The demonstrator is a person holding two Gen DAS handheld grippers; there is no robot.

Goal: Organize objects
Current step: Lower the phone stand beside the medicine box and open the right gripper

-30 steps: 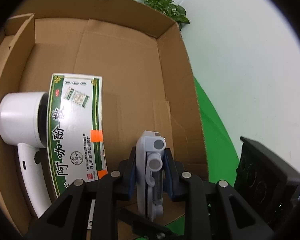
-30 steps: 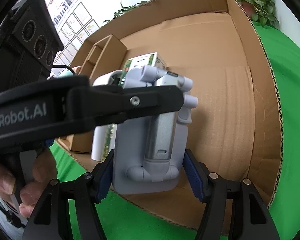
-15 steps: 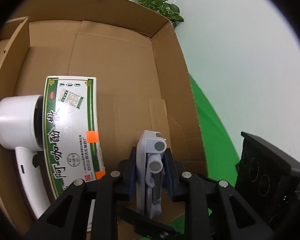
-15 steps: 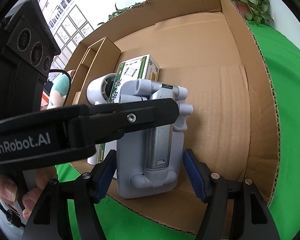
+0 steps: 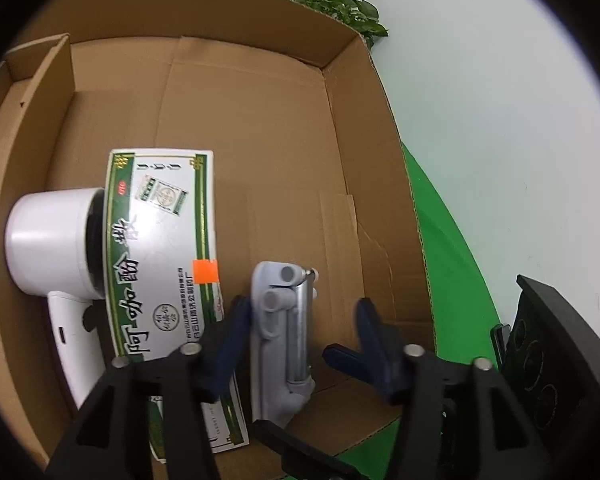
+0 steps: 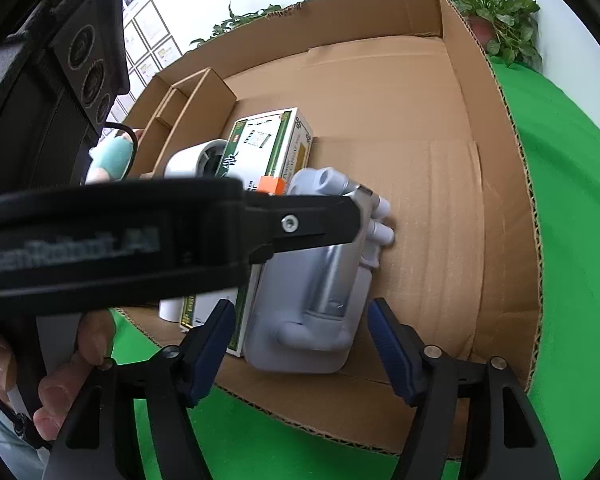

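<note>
- Inside cardboard box: white dryer, green-white carton, grey holder side by side.
- My left gripper is spread, straddling the holder.
- My right gripper is spread too.

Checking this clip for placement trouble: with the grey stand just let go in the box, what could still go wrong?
1. The left claw is open, but its left finger sits beside the grey stand; pulling back carelessly could drag it.
2. The stand lies against the green-and-white box, so a nudge might shift that too.
3. The right claw straddles the stand near the cardboard box's front wall and could knock either.
</note>
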